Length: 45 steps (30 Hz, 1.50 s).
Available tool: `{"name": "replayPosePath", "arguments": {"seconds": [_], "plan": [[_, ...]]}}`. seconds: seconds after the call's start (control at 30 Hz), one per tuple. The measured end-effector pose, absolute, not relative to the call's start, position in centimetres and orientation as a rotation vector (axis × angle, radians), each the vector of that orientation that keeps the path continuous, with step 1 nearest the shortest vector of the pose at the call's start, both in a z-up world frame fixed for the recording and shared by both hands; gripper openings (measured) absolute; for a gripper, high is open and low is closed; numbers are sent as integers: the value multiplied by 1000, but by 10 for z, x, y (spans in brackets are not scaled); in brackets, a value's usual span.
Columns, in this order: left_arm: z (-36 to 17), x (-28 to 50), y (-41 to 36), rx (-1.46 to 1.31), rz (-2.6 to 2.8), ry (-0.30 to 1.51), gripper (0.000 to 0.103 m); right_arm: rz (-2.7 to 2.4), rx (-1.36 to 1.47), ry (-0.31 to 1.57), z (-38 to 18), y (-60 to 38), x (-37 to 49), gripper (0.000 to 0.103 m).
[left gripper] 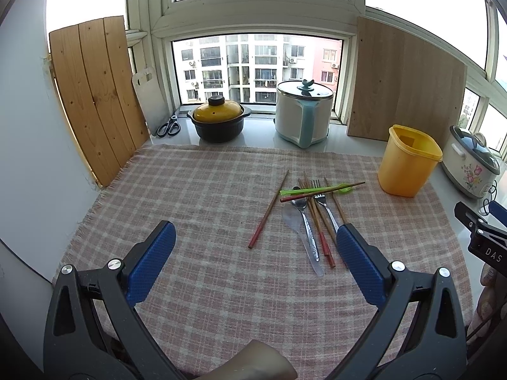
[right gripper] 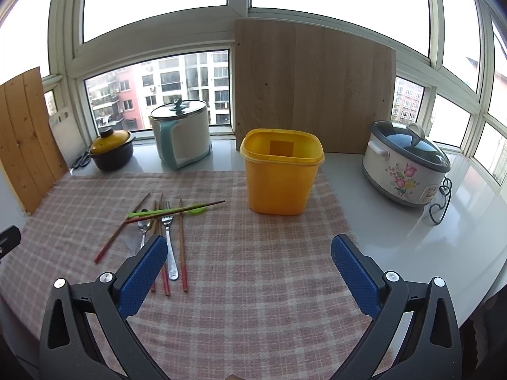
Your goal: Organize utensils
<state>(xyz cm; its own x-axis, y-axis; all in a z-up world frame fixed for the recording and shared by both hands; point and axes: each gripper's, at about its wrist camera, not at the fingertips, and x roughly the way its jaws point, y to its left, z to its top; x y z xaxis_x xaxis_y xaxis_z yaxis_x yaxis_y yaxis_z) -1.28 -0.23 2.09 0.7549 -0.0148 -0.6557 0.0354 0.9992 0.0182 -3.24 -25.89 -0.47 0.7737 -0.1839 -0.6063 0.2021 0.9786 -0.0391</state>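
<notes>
A pile of utensils lies on the pink checked cloth (left gripper: 196, 190): several red-tipped wooden chopsticks (left gripper: 268, 210), a metal fork (left gripper: 324, 204), a metal spoon (left gripper: 304, 215), a clear plastic spoon (left gripper: 296, 221) and a green plastic utensil (left gripper: 312, 190). An empty yellow plastic bin (left gripper: 407, 160) stands upright to their right. My left gripper (left gripper: 255, 242) is open and empty, hovering in front of the pile. My right gripper (right gripper: 248, 255) is open and empty, with the fork (right gripper: 167, 231) and chopsticks (right gripper: 182, 240) ahead on its left and the bin (right gripper: 281, 172) straight ahead.
On the sill behind stand a black pot with a yellow lid (left gripper: 218, 120), a white-and-teal cooker (left gripper: 302, 112), scissors (left gripper: 169, 125) and a white cutting board (left gripper: 149, 95). Wooden boards (left gripper: 95, 95) lean left and right. A flowered slow cooker (right gripper: 405, 164) sits at right.
</notes>
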Motion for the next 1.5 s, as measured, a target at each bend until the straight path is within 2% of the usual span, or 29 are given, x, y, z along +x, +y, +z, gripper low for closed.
{"name": "replayPosePath", "arguments": {"seconds": [1.23,1.5], "plan": [[10,-3,-8,23,-53,740,103,-213,26,675,-17,-260,-26,102],[-6,10,6,8,-42,779,103,-167,29,650,-22,-259,-19,102]]}}
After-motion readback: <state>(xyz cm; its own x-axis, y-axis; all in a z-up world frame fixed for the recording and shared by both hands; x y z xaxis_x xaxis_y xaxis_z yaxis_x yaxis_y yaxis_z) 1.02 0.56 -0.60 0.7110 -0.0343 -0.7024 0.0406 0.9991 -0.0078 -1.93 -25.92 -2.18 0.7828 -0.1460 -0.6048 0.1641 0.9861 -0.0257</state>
